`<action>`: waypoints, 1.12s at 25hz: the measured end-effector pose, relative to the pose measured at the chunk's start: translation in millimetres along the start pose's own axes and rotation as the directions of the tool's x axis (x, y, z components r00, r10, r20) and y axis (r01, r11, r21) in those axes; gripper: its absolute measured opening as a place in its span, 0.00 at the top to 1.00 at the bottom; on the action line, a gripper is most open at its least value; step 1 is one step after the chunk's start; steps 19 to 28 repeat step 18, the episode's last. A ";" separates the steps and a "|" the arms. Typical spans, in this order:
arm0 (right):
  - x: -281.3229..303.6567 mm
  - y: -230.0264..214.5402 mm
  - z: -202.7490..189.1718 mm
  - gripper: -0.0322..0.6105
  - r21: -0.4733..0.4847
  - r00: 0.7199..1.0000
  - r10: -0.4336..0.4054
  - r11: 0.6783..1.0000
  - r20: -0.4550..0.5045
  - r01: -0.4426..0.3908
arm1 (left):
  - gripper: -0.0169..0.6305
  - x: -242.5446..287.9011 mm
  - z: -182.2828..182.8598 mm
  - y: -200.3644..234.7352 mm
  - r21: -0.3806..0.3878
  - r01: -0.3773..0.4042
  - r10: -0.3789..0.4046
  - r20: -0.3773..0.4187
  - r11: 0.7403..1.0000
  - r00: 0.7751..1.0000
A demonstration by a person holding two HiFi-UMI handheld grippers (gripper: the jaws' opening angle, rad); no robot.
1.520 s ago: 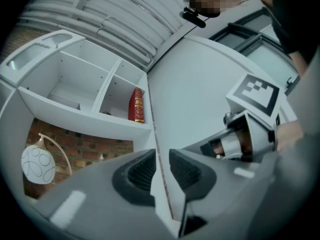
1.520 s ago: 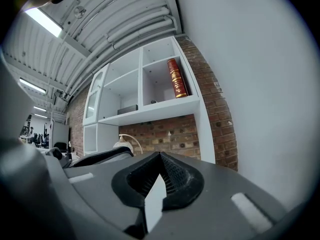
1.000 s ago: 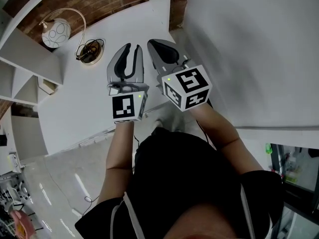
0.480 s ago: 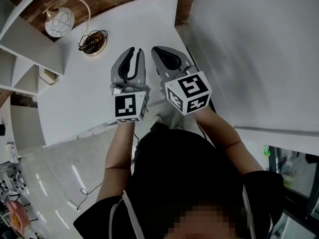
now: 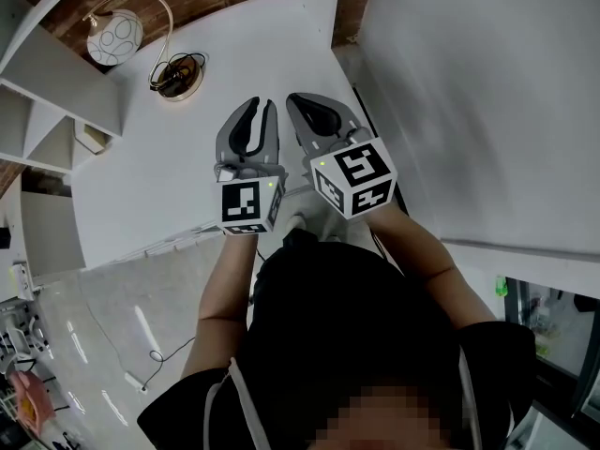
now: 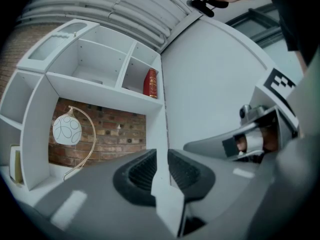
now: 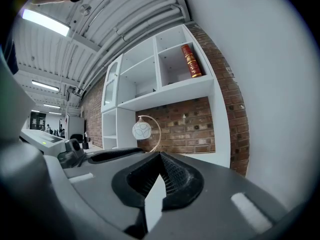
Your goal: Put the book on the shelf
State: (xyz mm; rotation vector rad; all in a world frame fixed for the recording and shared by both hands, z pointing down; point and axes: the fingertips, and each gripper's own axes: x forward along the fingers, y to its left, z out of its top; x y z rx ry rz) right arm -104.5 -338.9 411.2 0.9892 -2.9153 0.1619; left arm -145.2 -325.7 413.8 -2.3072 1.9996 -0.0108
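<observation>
Left gripper (image 5: pixel 262 104) and right gripper (image 5: pixel 302 103): jaws closed, empty. Book (image 7: pixel 191 61) already stands on shelf (image 7: pixel 170 91), up ahead of them; probably only backing away is left.

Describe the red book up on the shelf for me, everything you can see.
The red book looks hardbound, with gilt bands across its spine. It stands on end, spine outward, alone in the top right compartment of the white shelf, close to that side wall; contact there is unclear. Nothing else touches it.

book (image 7: pixel 191 60): spine print too small | shelf (image 5: pixel 56 97): cut off left
</observation>
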 end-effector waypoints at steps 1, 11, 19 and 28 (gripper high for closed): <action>-0.1 -0.4 -0.4 0.95 0.001 1.000 0.001 1.000 -0.001 -0.001 | 0.88 0.1 -0.5 0.3 -0.006 -0.003 0.003 0.000 1.000 1.000; -1.8 -1.8 -0.3 0.95 0.005 1.000 0.000 1.000 -0.001 0.000 | 0.89 0.1 1.8 1.2 -0.019 -0.012 0.012 0.016 1.000 1.000; -3.7 -1.0 -2.4 0.96 0.015 1.000 0.000 1.000 -0.002 0.000 | 0.90 0.0 5.5 1.4 -0.032 -0.019 0.020 0.027 0.999 0.999; -3.7 -1.0 -2.4 0.96 0.015 1.000 0.000 1.000 -0.002 0.000 | 0.90 0.0 5.5 1.4 -0.032 -0.019 0.020 0.027 0.999 0.999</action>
